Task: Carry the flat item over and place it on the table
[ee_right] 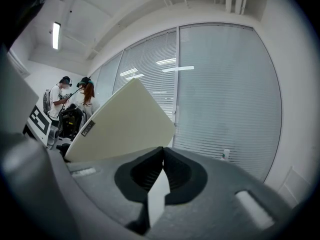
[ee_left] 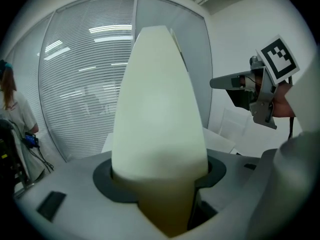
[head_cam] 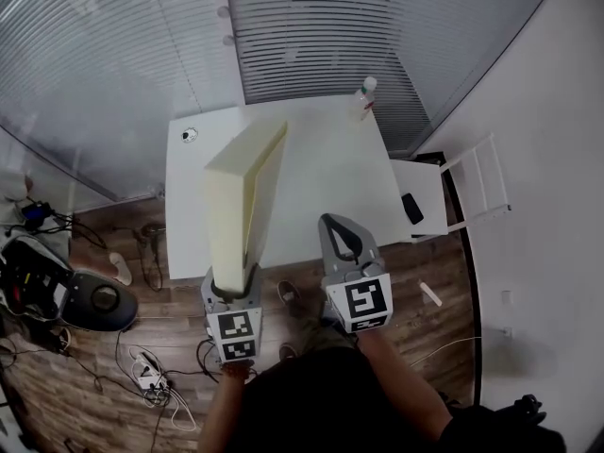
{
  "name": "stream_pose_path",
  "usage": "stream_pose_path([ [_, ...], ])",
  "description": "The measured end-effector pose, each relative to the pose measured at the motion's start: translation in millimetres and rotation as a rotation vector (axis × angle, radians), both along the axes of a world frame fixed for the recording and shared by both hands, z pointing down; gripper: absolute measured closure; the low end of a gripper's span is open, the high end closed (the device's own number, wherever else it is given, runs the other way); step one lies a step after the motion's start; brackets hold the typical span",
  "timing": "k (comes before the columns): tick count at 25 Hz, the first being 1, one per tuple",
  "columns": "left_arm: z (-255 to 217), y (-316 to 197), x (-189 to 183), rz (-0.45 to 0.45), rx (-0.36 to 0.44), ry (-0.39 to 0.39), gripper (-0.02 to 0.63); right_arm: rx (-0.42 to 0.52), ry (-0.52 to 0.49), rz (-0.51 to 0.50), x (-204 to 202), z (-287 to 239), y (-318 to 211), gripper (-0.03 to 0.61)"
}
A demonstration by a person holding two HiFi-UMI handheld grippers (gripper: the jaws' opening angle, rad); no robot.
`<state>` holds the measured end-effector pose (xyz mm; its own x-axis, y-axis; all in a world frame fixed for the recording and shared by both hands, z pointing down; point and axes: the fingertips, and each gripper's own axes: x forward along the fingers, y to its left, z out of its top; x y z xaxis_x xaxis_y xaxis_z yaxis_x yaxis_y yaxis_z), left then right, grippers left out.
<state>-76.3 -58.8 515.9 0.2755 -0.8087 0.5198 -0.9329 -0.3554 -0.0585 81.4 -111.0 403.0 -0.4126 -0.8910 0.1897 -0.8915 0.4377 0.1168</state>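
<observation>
Cables [head_cam: 151, 371]: They lie on the floor at the left, near the person's feet. I think small, careful steps are best here.
Left gripper [head_cam: 233, 291]: Its jaws pinch the bottom end of the foam board [head_cam: 243, 201]. This is the only grip on the board, so it should stay tight until the board rests on something.
Foam board: It is thick and cream. It stands up on its thin side and leans away from the person. It is in the air over the left part of the table [head_cam: 321, 177], not lying on it yet.
Step now: I think this is the laying-down part. The board is tall and held only at one end, so it can wobble. Tip it slowly, let the far end touch first, then lower the near end.
Round thing [head_cam: 190, 135]: It is small and sits at the far left corner of the table. Keep the board off it.
Table: It is white, and the middle looks big enough for the board to lie flat.
Right gripper [head_cam: 337, 225]: Its jaws are pressed together with nothing in them. It hangs just beside the board, on the right. It could push gently on the board's side to keep it steady.
Bottle [head_cam: 365, 95]: It stands at the far right corner, well apart from the board. Do not let the board swing that way, or it may knock the bottle over.
</observation>
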Motion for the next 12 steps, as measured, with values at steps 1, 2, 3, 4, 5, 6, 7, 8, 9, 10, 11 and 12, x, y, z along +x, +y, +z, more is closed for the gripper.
stream_pose_path([
  [1,1.6,-1.3,2.2,0.003,-0.009,0.009,0.327,-0.004,-0.001,-0.002,1.0,1.1,-1.7,0.580],
  [2,3.3,-2.0,4.3,0.006,-0.018,0.019,0.327,-0.009,-0.003,-0.004,2.0,2.4,-2.9,0.580],
  [3,5.2,-2.2,6.1,0.009,-0.028,0.026,0.327,-0.015,-0.005,-0.007,2.9,3.9,-3.9,0.580],
  [4,7.3,-2.0,7.8,0.014,-0.039,0.032,0.327,-0.020,-0.007,-0.010,3.6,5.5,-4.8,0.580],
  [5,9.3,-1.9,9.6,0.020,-0.048,0.035,0.325,-0.023,-0.008,-0.014,4.2,6.8,-6.2,0.580],
  [6,11.3,-2.1,11.9,0.028,-0.056,0.037,0.325,-0.024,-0.007,-0.017,5.4,8.0,-8.3,0.580],
  [7,13.4,-2.2,14.9,0.036,-0.063,0.037,0.325,-0.025,-0.005,-0.018,7.4,9.1,-10.7,0.580],
  [8,15.9,-2.1,18.6,0.044,-0.072,0.038,0.325,-0.027,-0.004,-0.016,10.4,10.5,-13.1,0.580],
  [9,18.9,-1.7,22.5,0.050,-0.083,0.040,0.325,-0.030,-0.005,-0.010,14.3,12.1,-15.5,0.580],
  [10,22.2,-1.1,26.0,0.053,-0.096,0.044,0.325,-0.034,-0.005,-0.003,18.3,13.8,-17.7,0.580],
  [11,25.8,-0.9,28.4,0.055,-0.108,0.047,0.325,-0.039,-0.007,0.003,21.9,15.7,-19.8,0.580],
  [12,29.6,-1.6,29.7,0.057,-0.119,0.048,0.325,-0.044,-0.009,0.008,24.6,17.8,-22.0,0.580],
])
